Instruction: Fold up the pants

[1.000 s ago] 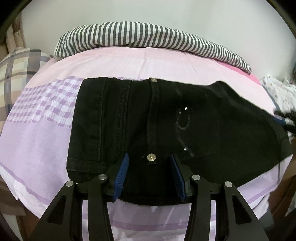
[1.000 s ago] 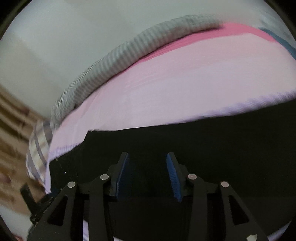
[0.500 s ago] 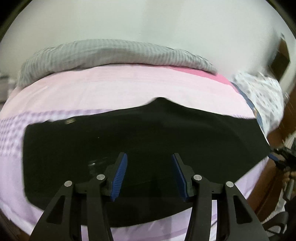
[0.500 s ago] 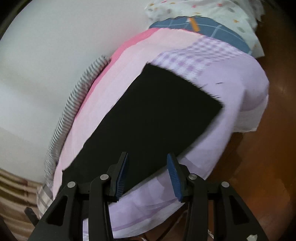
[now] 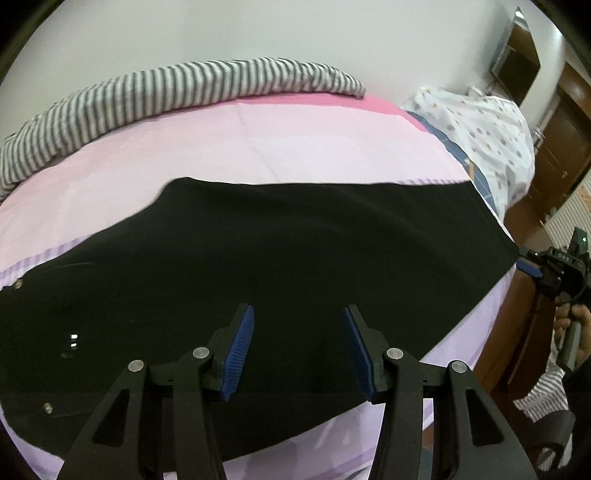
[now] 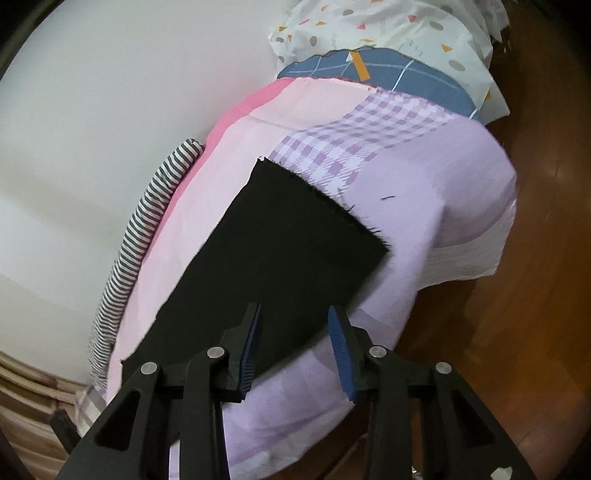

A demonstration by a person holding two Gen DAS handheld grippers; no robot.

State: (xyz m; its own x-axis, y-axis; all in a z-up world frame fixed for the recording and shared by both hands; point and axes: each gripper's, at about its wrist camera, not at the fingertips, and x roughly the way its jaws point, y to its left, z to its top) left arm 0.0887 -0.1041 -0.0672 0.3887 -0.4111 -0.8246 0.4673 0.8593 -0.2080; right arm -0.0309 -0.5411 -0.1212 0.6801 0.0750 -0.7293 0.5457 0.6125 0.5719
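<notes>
pants point(image 5: 295, 258): flat on bed | left jaws: apart, empty | right jaws: closing, empty

A bedroom in a home is showing here: a bed point(image 6: 461, 177) wearing a pink and lilac patchwork sheet is standing against a plain white wall point(image 5: 295, 33), a striped blanket point(image 5: 177, 88) is lying along it (bunched lengthwise), and a wooden floor point(image 6: 535, 295) is spreading beside it.
</notes>
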